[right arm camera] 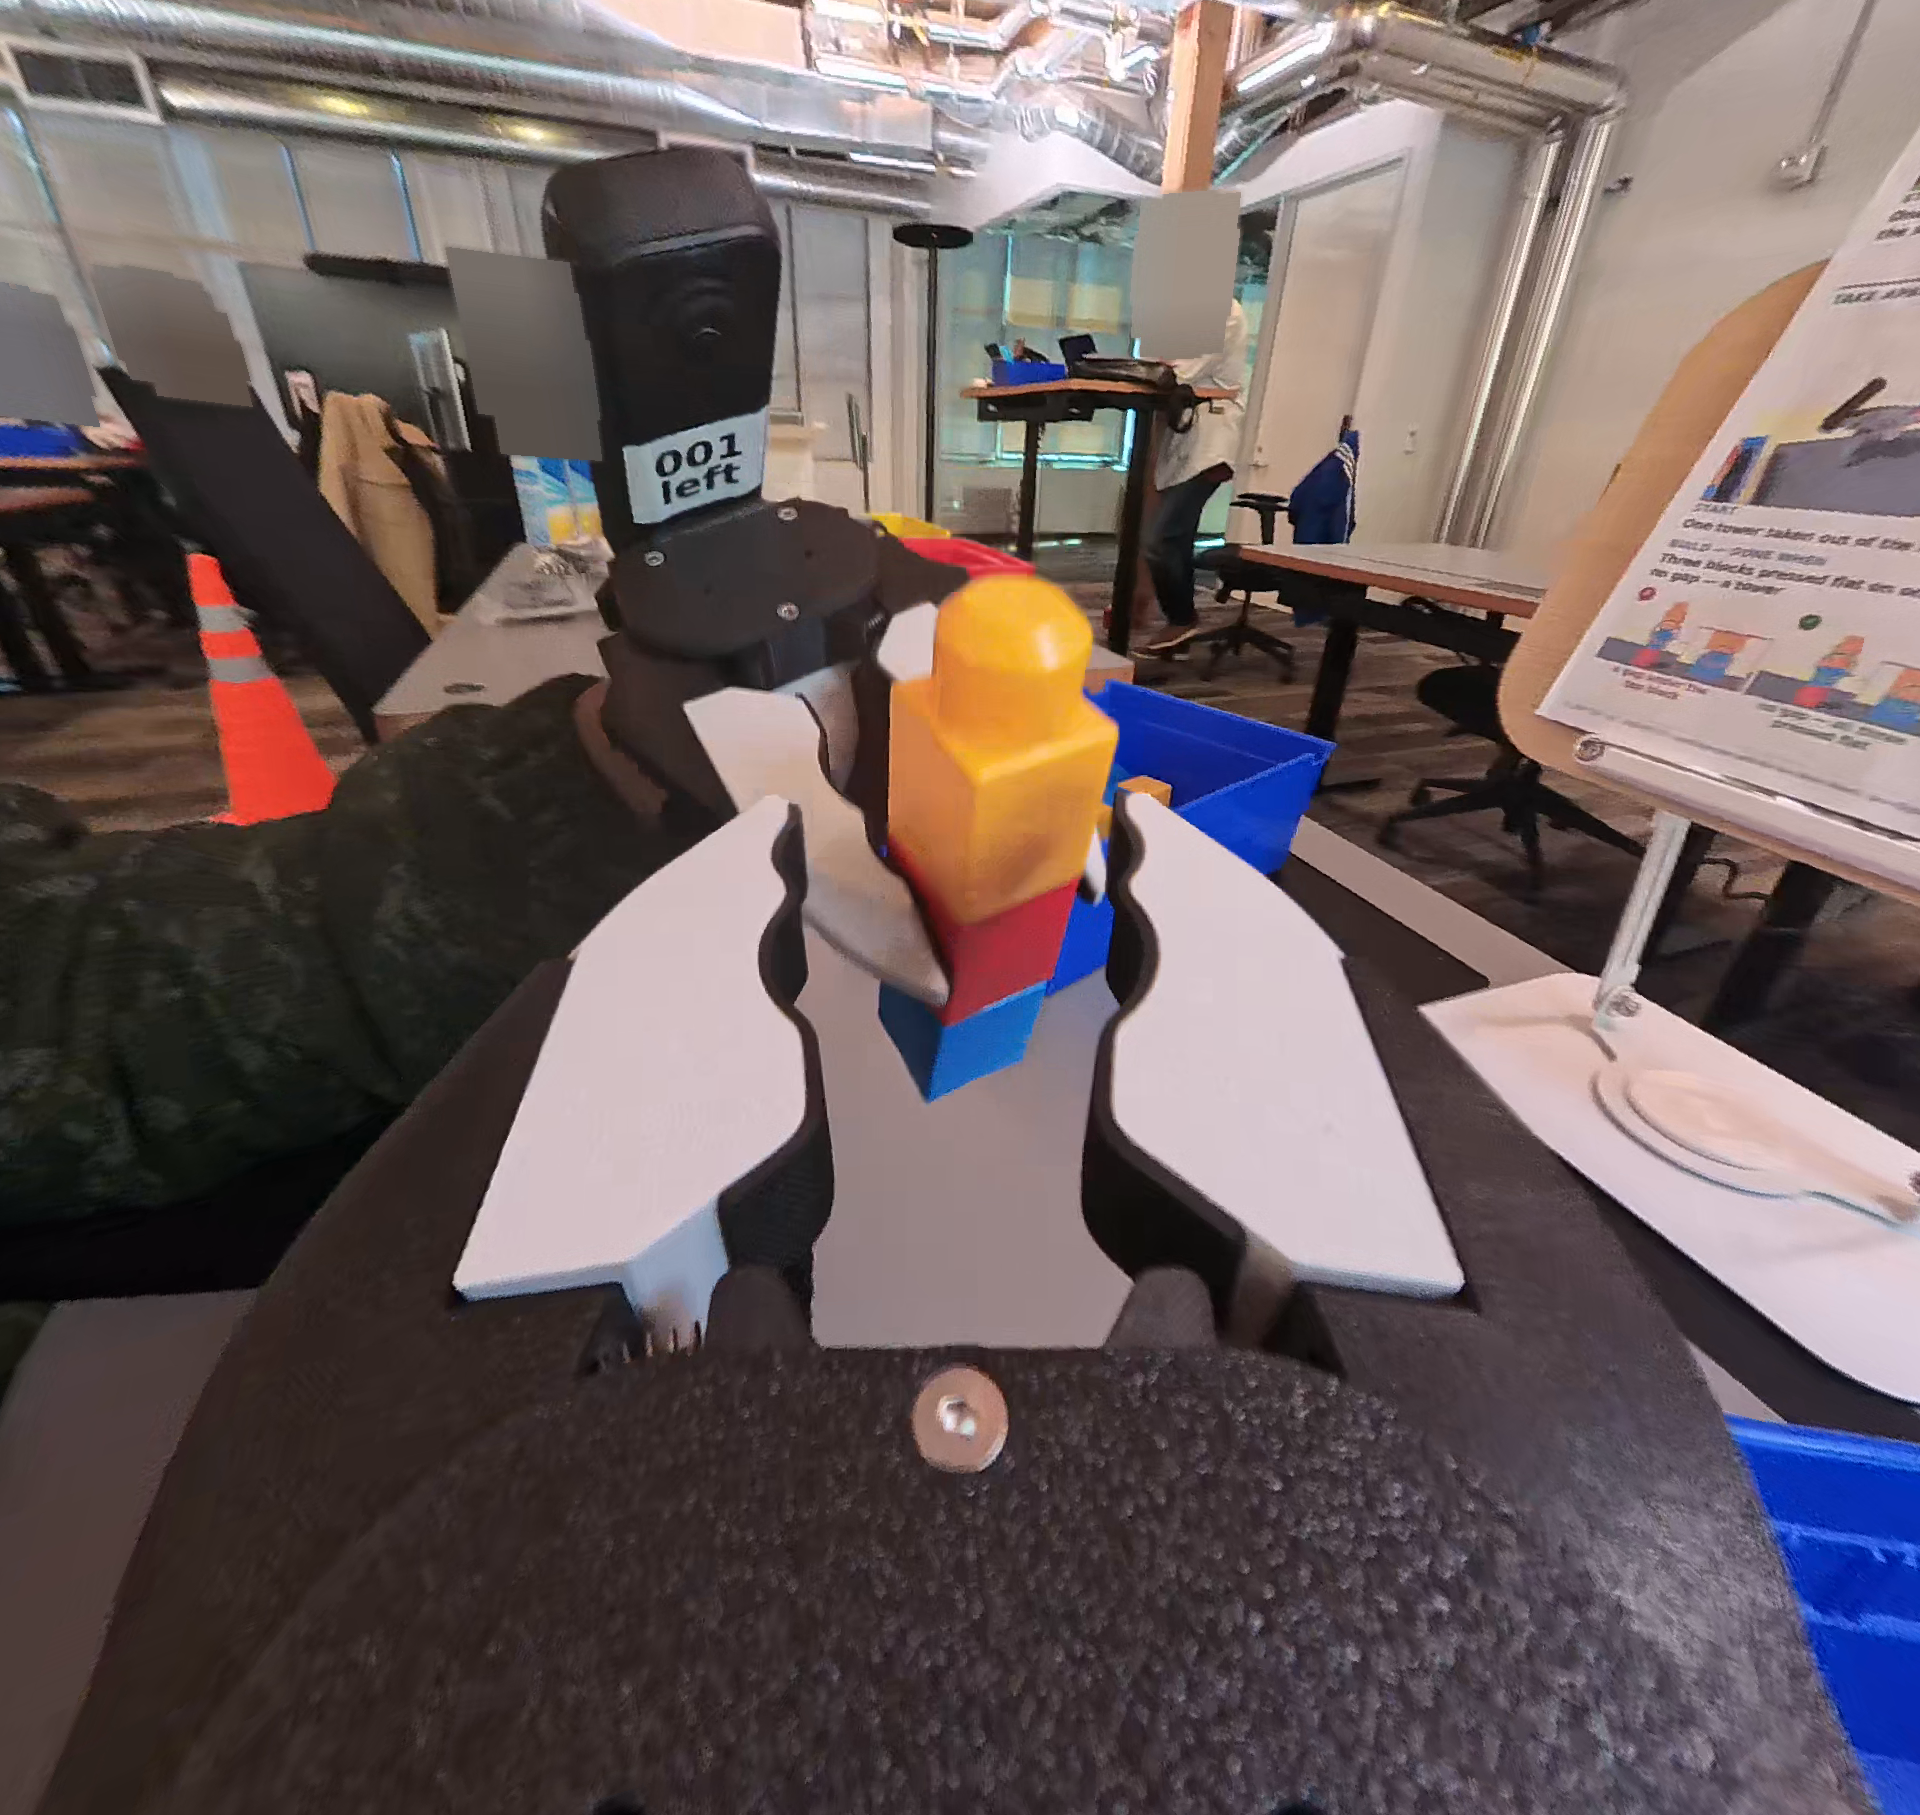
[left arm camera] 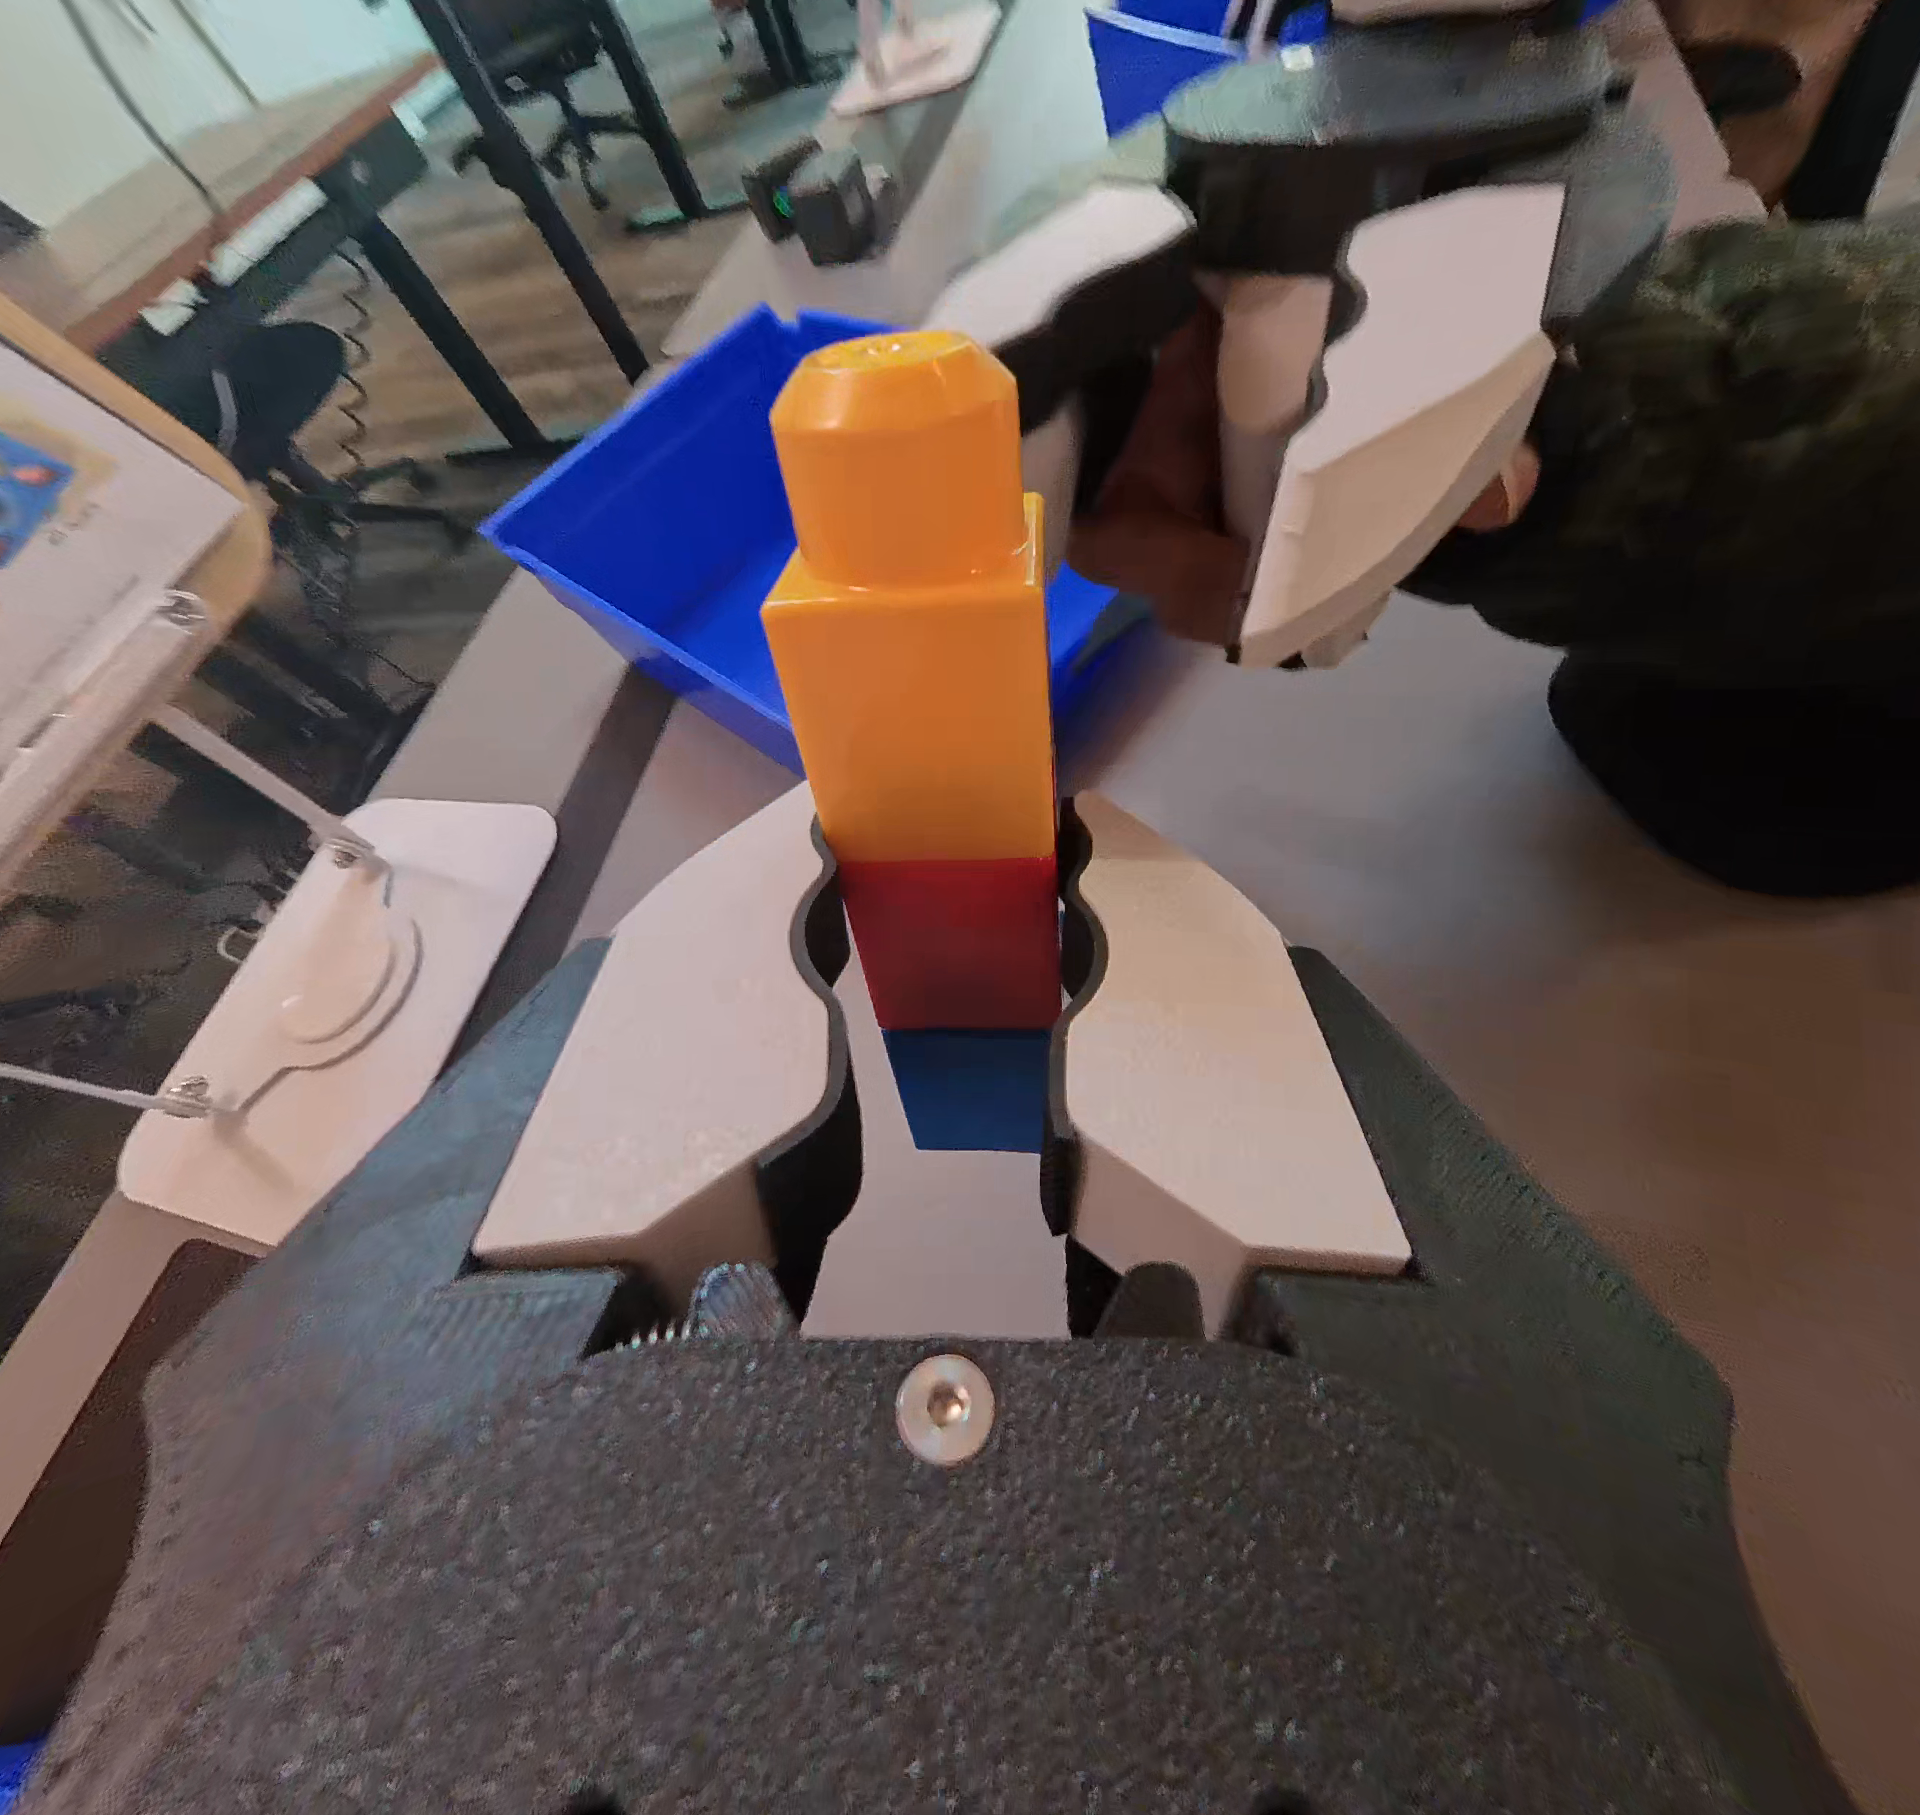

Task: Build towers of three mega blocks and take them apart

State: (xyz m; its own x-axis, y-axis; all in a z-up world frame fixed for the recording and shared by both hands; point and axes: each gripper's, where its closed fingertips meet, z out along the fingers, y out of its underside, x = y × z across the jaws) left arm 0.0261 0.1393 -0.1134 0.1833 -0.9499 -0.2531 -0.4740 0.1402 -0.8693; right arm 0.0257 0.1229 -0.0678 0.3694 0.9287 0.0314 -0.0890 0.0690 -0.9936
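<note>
A tower [left arm camera: 940,830] of three mega blocks stands at the centre of the left wrist view, clamped between the two white fingers of the left gripper [left arm camera: 951,944], whose jaws close on the red block [left arm camera: 951,939] in the middle of the stack. The blue block [left arm camera: 977,1090] sits at the bottom, below the finger pads, and whether it rests on the grey table [left arm camera: 1455,1038] or hangs just above it cannot be told. The orange block [left arm camera: 909,685] tops the tower, its round stud uppermost. Behind the tower, at 11 o'clock, a blue bin [left arm camera: 644,539] lies on the table's far edge. At 2 o'clock the right gripper [left arm camera: 1288,435] hovers apart from the tower, its jaws spread and holding nothing, a dark sleeve [left arm camera: 1745,477] behind it. From the right wrist view, that gripper's own white fingers [right arm camera: 644,1038] frame the same tower at 12 o'clock without touching it, the tower leaning slightly and blurred. A white stand [right arm camera: 1683,1121] carrying an instruction sheet [right arm camera: 1766,539] rises at 3 o'clock, an orange traffic cone [right arm camera: 255,716] stands at 10 o'clock, and desks and office chairs fill the room beyond.
</note>
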